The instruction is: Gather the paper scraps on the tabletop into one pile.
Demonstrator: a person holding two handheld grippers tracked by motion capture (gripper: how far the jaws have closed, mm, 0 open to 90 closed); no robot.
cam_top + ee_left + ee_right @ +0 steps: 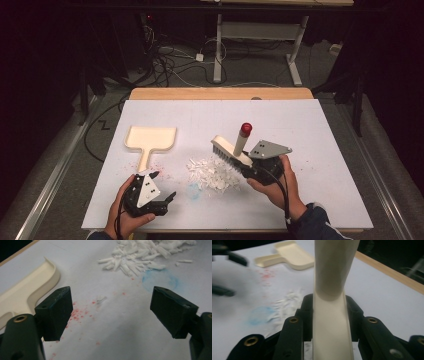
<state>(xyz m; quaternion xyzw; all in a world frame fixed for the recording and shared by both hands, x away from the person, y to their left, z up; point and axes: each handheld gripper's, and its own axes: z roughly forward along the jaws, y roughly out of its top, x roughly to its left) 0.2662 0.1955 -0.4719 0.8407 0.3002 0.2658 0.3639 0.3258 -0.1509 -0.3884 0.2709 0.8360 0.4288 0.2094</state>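
A cream hand brush (pixel 231 149) with a red-tipped handle is tilted over a pile of white paper scraps (pixel 212 173) at the table's middle. My right gripper (pixel 251 170) is shut on the brush's body; in the right gripper view the brush (pixel 332 322) is clamped between both jaws. A cream dustpan (pixel 150 138) lies flat to the left, its handle pointing toward me. My left gripper (pixel 164 186) hovers just in front of that handle, open and empty. In the left gripper view, the gripper (pixel 110 295) faces the scraps (pixel 140 255), with the dustpan (pixel 25 290) at the left.
The white mat (pixel 310 130) covers a wooden table (pixel 220 93). A faint blue stain (pixel 160 279) and red specks (pixel 79 313) mark the mat near the scraps. Cables and a desk frame (pixel 218 55) stand on the floor beyond the far edge.
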